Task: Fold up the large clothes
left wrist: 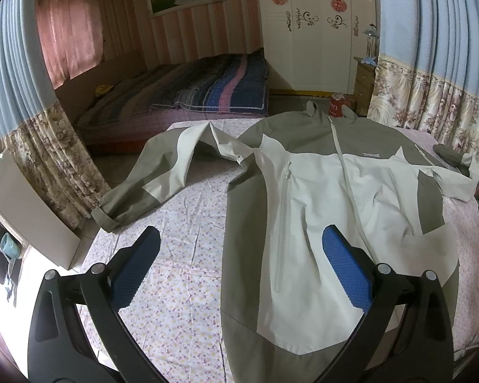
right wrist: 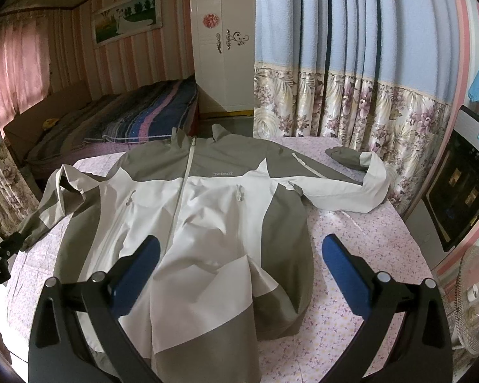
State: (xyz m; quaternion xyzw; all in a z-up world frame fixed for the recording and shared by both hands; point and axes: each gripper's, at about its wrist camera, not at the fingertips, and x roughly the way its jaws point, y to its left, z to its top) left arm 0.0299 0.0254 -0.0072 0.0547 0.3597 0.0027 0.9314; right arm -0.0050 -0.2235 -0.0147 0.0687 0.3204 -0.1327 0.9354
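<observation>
Jacket (left wrist: pixel 319 198) lies flat, front up (zipped), on floral-sheeted table (left wrist: pixel 175 255), collar far. Left gripper (left wrist: pixel 239 249) and right gripper (right wrist: pixel 239 255) both spread wide, empty, above near hem.

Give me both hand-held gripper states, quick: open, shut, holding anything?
Left hand-held gripper: open, holding nothing, above the jacket.
Right hand-held gripper: open, holding nothing, above the jacket's hem.
</observation>
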